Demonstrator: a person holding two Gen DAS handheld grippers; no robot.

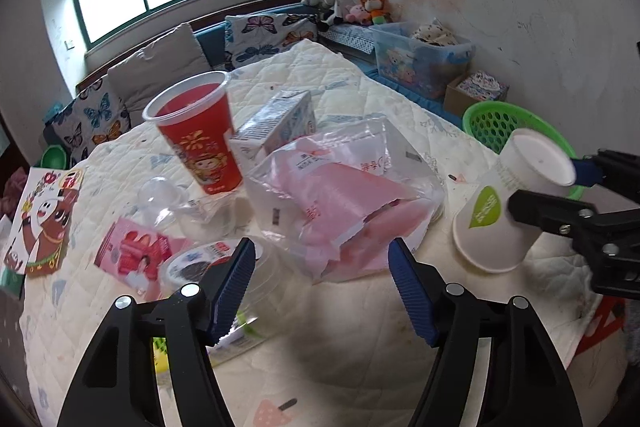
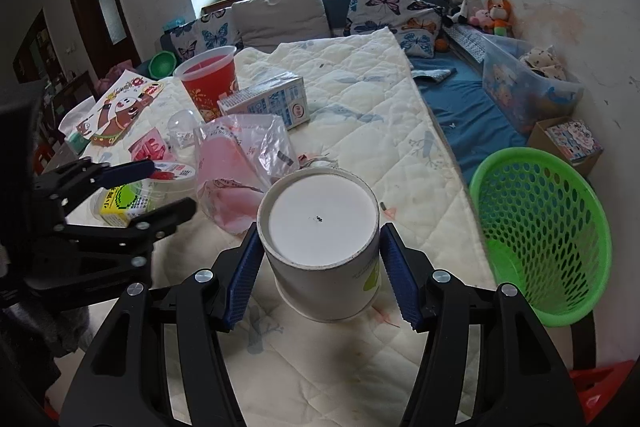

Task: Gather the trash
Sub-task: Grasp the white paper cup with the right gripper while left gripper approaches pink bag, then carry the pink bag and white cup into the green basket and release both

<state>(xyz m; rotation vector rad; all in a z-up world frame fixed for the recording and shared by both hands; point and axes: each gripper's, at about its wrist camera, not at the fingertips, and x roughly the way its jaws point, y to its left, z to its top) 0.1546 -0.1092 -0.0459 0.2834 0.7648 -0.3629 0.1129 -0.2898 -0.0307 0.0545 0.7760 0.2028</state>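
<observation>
- Clamping the white paper cup (image 2: 322, 247) in the right hand-held gripper (image 2: 320, 267), blue pads pressing both sides, base facing the camera; probably gripped sideways for tipping into the green basket (image 2: 560, 247) just to the right.
- Hovering the left hand-held gripper (image 1: 322, 283) with jaws apart and nothing between them, aiming at the pink plastic bag (image 1: 340, 203), likely the next pick.
- Leaving the red cup (image 1: 200, 139), milk carton (image 1: 276, 123) and wrappers waiting on the quilted surface (image 2: 380, 115).

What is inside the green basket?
Through the green basket's opening only its own holey walls and green bottom show; no trash is visible. The near wall hides part of the bottom, so something small could lie there.
</observation>
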